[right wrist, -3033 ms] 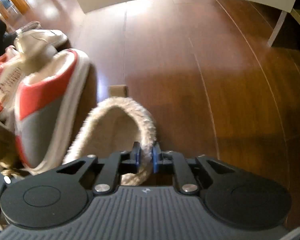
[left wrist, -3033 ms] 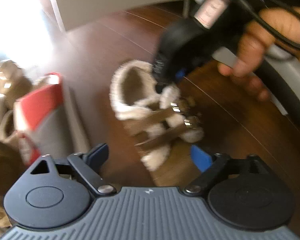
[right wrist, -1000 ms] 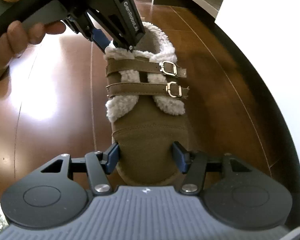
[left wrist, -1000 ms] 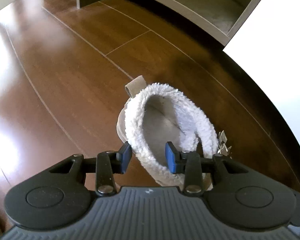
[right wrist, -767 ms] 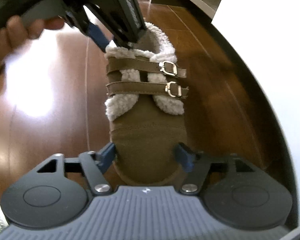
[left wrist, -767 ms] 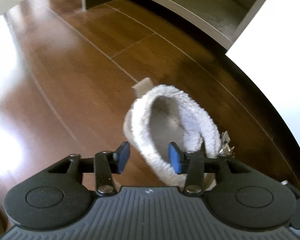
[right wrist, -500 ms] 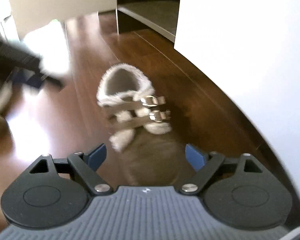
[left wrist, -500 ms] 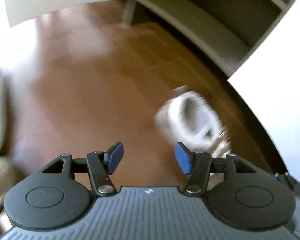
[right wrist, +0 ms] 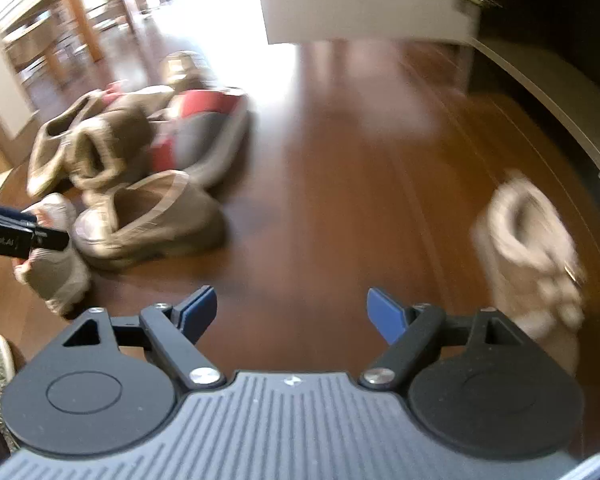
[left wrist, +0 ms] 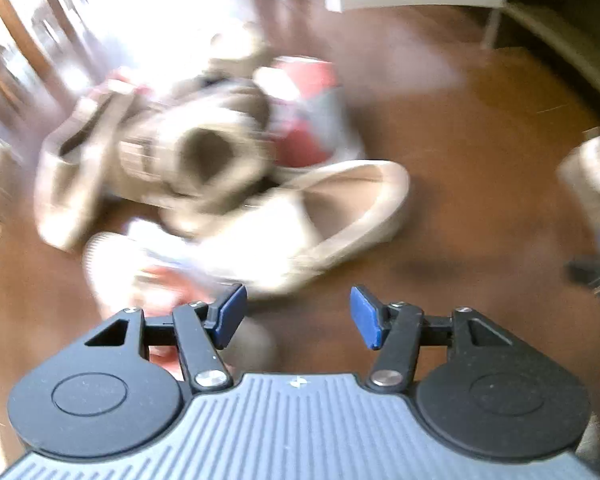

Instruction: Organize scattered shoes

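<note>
- Left tool [left wrist: 296, 316]: jaws stand apart, about half spread, with nothing between the blue pads [left wrist: 230, 314]; only bare wooden floor [left wrist: 460, 184] shows in the gap.
- Right tool [right wrist: 288, 316]: jaws set wide and closing slightly; nothing is between them, only floor.
- Shoe pile [left wrist: 204, 168]: in the left wrist view it lies at 11 o'clock from the left tool, on the floor, heavily blurred. Several shoes overlap and touch one another.
- Tan slip-on shoe [left wrist: 340, 208]: at the 12 o'clock edge of the pile, nearest the left tool, lying on its side with the opening visible.
- Red and grey shoe [left wrist: 312, 120]: at the far side of the pile, touching the brown ones.
- Brown boot [right wrist: 104, 148]: in the right wrist view it sits in the middle of the pile, at 10 o'clock from the right tool.
- Fleece-lined buckle boot [right wrist: 532, 248]: stands alone on the floor at 2 o'clock from the right tool, well apart from the pile, near the white cabinet panel [right wrist: 364, 0] and the low open shelf [right wrist: 548, 76].
- The left tool's black body enters the right wrist view at 9 o'clock, just beside the pile.
- Wooden furniture legs [right wrist: 80, 20] stand at 11 o'clock beyond the pile; detail is washed out by glare.
</note>
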Tool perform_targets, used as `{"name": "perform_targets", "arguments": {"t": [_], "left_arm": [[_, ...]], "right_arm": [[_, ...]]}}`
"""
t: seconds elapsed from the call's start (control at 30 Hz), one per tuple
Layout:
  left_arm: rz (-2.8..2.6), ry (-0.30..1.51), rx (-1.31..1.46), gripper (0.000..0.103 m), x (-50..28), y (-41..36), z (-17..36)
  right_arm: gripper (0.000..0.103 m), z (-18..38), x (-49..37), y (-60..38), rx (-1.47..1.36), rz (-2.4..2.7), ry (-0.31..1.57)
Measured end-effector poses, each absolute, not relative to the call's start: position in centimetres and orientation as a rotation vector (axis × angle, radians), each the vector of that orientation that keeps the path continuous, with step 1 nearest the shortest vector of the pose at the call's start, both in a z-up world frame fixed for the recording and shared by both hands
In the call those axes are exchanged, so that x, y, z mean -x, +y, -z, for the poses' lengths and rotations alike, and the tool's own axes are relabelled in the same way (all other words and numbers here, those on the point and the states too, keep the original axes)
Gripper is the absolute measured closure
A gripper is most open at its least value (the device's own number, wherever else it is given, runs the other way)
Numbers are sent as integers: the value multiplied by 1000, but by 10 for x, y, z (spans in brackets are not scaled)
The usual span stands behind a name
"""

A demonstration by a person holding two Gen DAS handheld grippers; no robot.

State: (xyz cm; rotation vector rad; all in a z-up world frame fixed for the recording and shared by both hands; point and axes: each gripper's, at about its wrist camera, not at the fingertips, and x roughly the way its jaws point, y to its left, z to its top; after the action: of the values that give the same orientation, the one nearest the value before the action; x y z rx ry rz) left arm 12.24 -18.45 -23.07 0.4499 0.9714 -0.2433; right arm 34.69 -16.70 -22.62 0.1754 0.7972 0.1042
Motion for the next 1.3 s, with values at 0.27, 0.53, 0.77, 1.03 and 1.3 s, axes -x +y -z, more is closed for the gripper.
{"name": "perform_targets", "arguments": {"t": [0.27, 0.53, 0.77, 1.03, 1.3], "left_arm": [[112, 890, -535, 43, -163, -129, 245], [128, 827, -536, 43, -179, -110, 256], [288, 639, -727, 43, -209, -139, 268], [341, 528, -855, 46, -214, -148, 288], [341, 390, -951, 81, -218, -137, 293]], "right_arm": [[25, 213, -419, -61, 60, -296, 648], [54, 223, -485, 10, 113, -292, 528], [68, 232, -517, 8, 31, -273, 577], [80, 243, -527, 17, 32, -277, 552], [90, 229, -516, 15, 80, -354, 455]]}}
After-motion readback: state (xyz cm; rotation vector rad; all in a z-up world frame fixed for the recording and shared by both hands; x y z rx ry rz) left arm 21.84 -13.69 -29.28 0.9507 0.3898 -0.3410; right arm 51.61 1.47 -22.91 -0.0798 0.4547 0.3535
